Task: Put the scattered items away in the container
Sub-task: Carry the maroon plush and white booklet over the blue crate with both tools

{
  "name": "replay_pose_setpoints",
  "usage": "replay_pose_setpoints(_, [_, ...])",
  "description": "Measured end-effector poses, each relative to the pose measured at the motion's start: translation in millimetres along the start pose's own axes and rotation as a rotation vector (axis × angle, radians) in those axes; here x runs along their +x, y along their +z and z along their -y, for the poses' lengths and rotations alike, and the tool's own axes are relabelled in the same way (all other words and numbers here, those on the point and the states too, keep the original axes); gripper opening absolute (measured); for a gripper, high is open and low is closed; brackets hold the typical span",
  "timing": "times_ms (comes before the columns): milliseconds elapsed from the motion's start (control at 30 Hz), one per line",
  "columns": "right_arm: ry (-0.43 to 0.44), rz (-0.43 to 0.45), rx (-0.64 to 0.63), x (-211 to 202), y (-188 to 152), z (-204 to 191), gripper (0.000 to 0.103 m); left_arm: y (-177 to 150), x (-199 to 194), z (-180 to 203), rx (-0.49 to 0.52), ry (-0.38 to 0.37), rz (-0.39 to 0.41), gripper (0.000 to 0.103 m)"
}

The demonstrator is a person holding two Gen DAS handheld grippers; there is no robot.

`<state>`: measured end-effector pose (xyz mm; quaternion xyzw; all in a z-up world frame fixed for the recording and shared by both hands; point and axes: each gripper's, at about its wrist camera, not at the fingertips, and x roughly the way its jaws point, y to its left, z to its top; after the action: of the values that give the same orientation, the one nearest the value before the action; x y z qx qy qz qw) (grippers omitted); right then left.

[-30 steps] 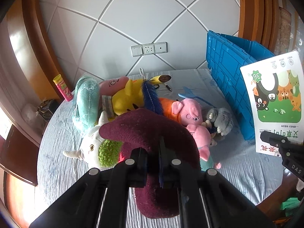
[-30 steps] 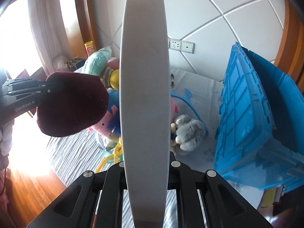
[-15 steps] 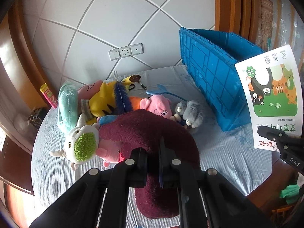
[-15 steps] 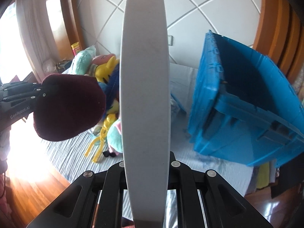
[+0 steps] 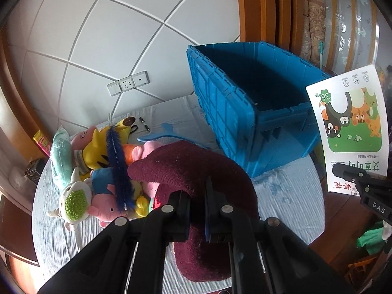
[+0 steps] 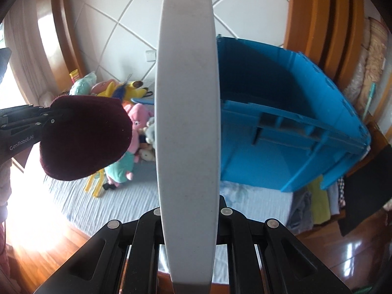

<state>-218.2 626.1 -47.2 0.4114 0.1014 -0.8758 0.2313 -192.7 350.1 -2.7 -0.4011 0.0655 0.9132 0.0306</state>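
Observation:
My left gripper [image 5: 196, 203] is shut on a dark red knitted hat [image 5: 196, 169] and holds it above the round table; it also shows in the right wrist view [image 6: 85, 134]. My right gripper [image 6: 187, 210] is shut on a white picture book, seen edge-on [image 6: 187, 112] and face-on in the left wrist view [image 5: 350, 125]. The open blue crate [image 5: 245, 98] stands at the right of the table [image 6: 281, 112]. A pile of plush toys [image 5: 103, 169] lies left of it.
The table has a pale blue cloth [image 5: 289, 201]. A blue fly swatter [image 5: 161, 136], a pen [image 5: 144, 124] and a yellow tube [image 5: 42, 142] lie near the wall. Wall sockets [image 5: 128, 83] are behind. Folded clothes [image 6: 316, 205] sit beside the table's right edge.
Both grippers have risen and moved right toward the crate with their loads. The crate's open inside now shows in both views.

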Motion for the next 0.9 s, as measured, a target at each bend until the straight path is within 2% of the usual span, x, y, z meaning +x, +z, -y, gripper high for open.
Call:
replay_pose_setpoints(233, [-0.025, 0.010, 0.017, -31, -21, 61, 0.013, 10, -8, 58, 0.012, -0.024, 0.006, 0.008])
replay_pose_setpoints(533, [-0.038, 0.012, 0.025, -51, -34, 121, 0.013, 33, -21, 119, 0.035, -0.022, 0.027, 0.008])
replay_pose_setpoints(900, [-0.063, 0.027, 0.043, -66, -22, 162, 0.013, 93, -37, 144, 0.021, -0.043, 0.072, 0.008])
